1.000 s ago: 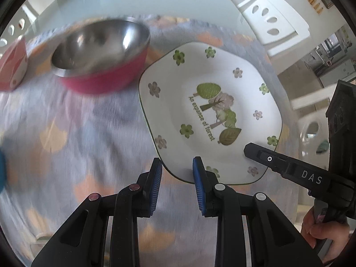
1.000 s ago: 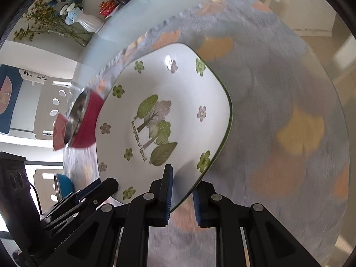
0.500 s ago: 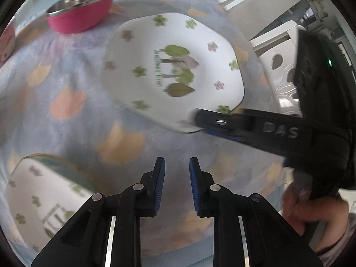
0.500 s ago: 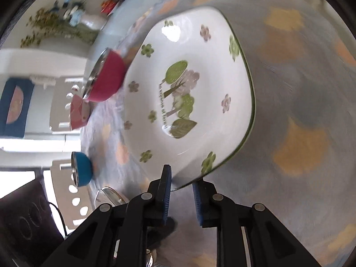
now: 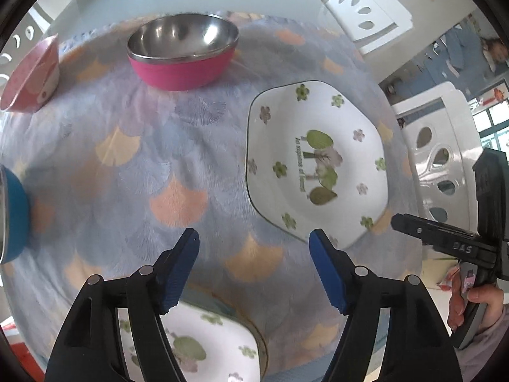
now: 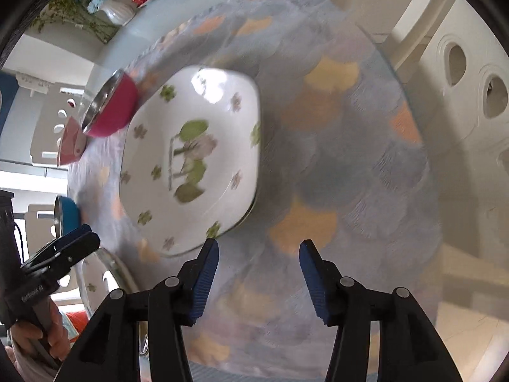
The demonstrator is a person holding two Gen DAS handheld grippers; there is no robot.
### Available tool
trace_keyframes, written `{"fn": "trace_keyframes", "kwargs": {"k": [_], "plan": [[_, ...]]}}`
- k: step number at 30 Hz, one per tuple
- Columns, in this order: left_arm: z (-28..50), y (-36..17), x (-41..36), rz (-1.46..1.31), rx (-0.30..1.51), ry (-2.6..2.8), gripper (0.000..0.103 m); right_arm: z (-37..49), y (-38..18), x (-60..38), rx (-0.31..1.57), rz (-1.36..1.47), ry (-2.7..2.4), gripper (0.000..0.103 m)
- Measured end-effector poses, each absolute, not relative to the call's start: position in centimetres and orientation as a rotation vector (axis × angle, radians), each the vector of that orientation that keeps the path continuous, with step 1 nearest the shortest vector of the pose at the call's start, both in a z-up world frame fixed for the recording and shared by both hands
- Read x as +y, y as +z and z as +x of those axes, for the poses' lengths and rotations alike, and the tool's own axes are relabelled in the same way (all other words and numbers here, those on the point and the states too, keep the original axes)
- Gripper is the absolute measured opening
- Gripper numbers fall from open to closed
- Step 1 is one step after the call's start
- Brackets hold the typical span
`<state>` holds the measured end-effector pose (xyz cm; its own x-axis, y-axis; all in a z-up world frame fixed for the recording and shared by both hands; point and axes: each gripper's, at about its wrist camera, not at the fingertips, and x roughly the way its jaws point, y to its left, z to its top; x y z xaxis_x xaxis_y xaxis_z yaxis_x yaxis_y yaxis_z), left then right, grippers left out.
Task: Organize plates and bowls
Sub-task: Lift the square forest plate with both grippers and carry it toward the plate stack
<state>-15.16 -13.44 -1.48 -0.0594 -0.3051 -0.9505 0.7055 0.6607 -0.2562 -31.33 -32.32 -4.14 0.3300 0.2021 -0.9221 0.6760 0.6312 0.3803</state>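
Observation:
A white plate with green flowers and a tree print [image 5: 318,165] lies flat on the blue patterned tablecloth [image 5: 143,165]; it also shows in the right wrist view [image 6: 191,159]. My left gripper [image 5: 254,242] is open and empty, just near of that plate's edge. A second plate of the same kind [image 5: 197,347] lies below it at the table's near edge. My right gripper [image 6: 259,251] is open and empty, beside the first plate's near rim. A pink steel-lined bowl [image 5: 183,51] stands at the back.
A pink patterned bowl [image 5: 30,73] stands at the far left and a blue bowl [image 5: 11,213] at the left edge. White chairs [image 5: 445,159] stand close to the table's right side. A vase of flowers [image 6: 95,3] stands at the far end.
Both grippers have opened. The right gripper has let go of the plate, which now lies flat on the cloth. The left gripper has swung back toward the bowls.

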Motion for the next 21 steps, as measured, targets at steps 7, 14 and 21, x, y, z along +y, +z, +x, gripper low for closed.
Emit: {"fn": "trace_keyframes", "kwargs": {"k": [7, 14, 21], "plan": [[-14.8, -4.1, -15.6, 0.345, 1.42, -0.841, 0.07, -29.1, -5.5, -34.5, 1.214, 0.873, -0.373, 0.051], [-14.5, -5.3, -19.1, 0.365, 1.41, -0.847, 0.07, -26.3, -7.3, -36.6, 1.248, 0.855, -0.371, 0.051], [-13.7, -7.4, -19.7, 0.35, 1.443, -0.799, 0.065, -22.9, -7.0, -36.6, 1.253, 0.681, -0.306, 0.053]]}}
